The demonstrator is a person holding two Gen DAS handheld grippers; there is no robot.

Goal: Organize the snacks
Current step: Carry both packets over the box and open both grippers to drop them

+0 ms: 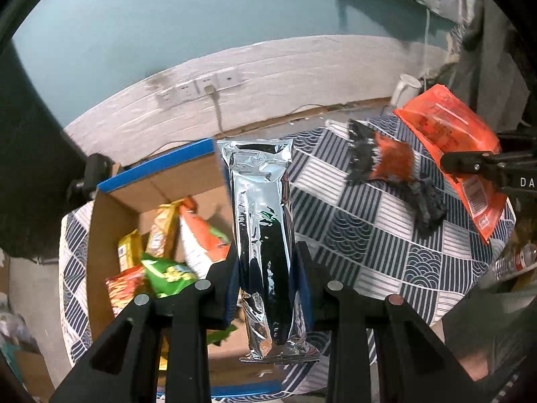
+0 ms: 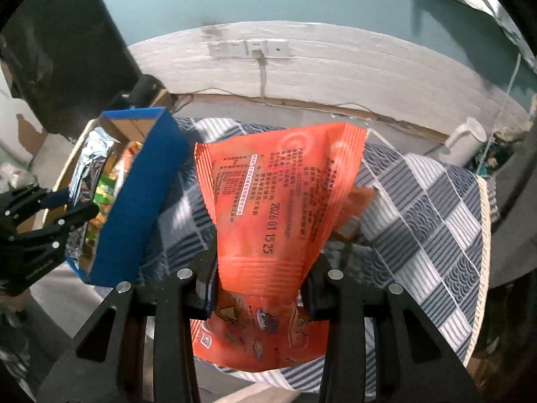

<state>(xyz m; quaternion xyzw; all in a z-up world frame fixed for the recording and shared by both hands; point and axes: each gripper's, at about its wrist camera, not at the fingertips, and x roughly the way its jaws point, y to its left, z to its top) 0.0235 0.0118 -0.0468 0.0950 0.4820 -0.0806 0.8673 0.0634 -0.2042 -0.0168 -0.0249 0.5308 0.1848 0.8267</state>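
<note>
The long shiny silver foil snack pack [image 1: 263, 235] runs lengthwise straight out from the left gripper [image 1: 268, 268], its far end pointing away, over the edge of the open blue-rimmed cardboard box [image 1: 110, 221] of snacks just to the tongs' left. Jaws are nearly closed, pinching the pack's lower half. The right gripper [image 2: 260, 278] is clamped tight on the crumpled orange plastic snack bag [image 2: 278, 201], which also stretches forward, above the checked blue-and-white tablecloth [image 2: 436, 221].
</note>
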